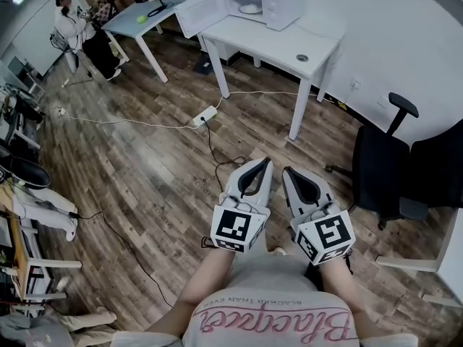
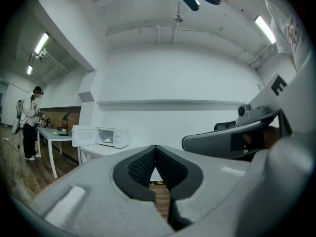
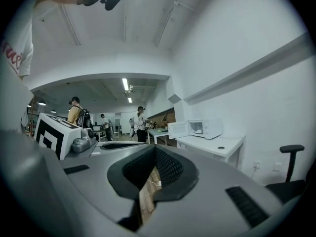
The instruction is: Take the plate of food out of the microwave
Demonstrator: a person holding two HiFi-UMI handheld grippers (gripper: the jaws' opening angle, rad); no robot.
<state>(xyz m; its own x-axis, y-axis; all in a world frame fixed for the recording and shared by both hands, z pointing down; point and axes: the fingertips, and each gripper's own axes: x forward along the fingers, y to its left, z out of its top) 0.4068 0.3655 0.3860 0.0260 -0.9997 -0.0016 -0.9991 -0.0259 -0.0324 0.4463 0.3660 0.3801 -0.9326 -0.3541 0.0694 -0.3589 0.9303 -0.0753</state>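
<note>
A white microwave (image 1: 264,6) stands on a white table (image 1: 289,45) far ahead, with its door (image 1: 201,13) swung open to the left. Inside it a plate of food (image 1: 250,9) shows as a pale mound. The microwave (image 2: 113,136) also appears small in the left gripper view, and the microwave (image 3: 207,128) with the plate (image 3: 198,131) in the right gripper view. My left gripper (image 1: 265,162) and right gripper (image 1: 287,170) are held side by side over the wooden floor, well short of the table. Both are shut with nothing between the jaws.
A black office chair (image 1: 383,172) stands to the right. A power strip (image 1: 205,116) with cables lies on the floor before the table. A small round object (image 1: 302,58) sits on the table. A second table (image 1: 141,16) and a person (image 1: 72,24) are at far left.
</note>
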